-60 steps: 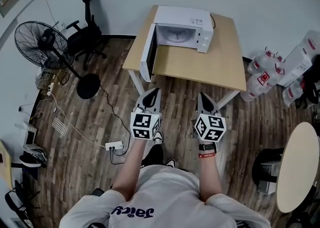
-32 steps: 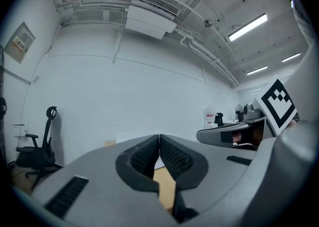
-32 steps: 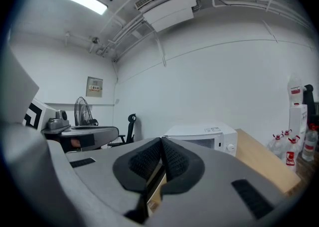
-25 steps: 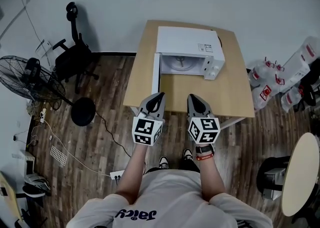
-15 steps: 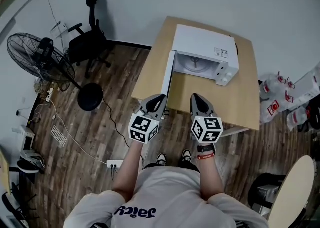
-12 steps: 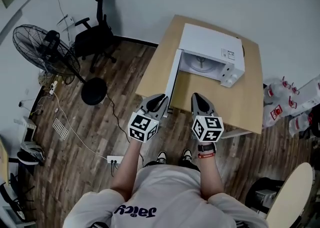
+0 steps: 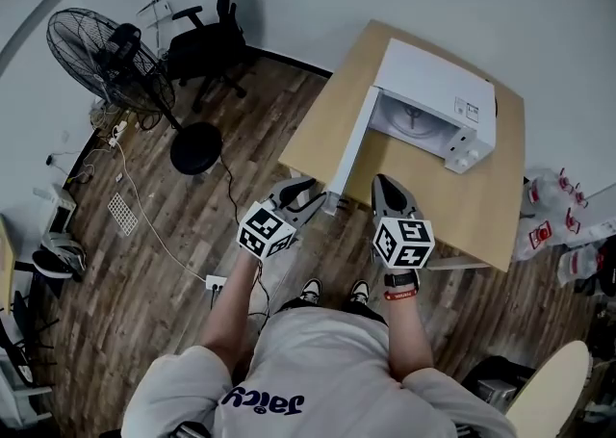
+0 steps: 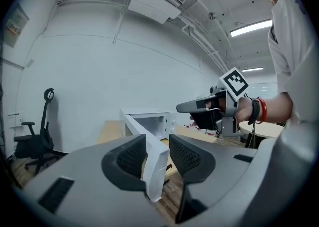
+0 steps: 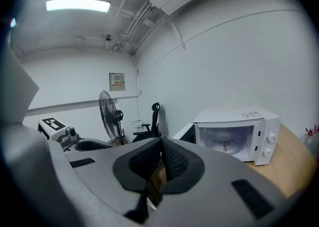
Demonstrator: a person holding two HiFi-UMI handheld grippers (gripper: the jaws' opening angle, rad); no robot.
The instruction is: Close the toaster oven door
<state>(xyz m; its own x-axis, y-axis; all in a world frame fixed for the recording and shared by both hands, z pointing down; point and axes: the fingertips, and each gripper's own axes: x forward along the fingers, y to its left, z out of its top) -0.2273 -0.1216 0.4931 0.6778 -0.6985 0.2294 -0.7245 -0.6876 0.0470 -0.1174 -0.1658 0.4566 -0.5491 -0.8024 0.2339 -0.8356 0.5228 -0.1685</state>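
Below the head camera, a wooden surface [image 7: 327,128] stands by a white wall on plank floor [image 7: 164,234], carrying the white toaster oven [image 7: 433,75] with its door [image 7: 353,147] swung open toward the person; a fan [image 7: 101,41] and an office chair [image 7: 217,41] sit to the left. Along the left tool [image 8: 158,143], the jaws stand spread with the door's free edge between them, unpinched, while the right tool [image 9: 160,143] shows its jaws pressed together on nothing. Since a second ago both tools have come nearer the door's edge, and the left tool's jaws, then pressed together, have just been opening; the door remains open.
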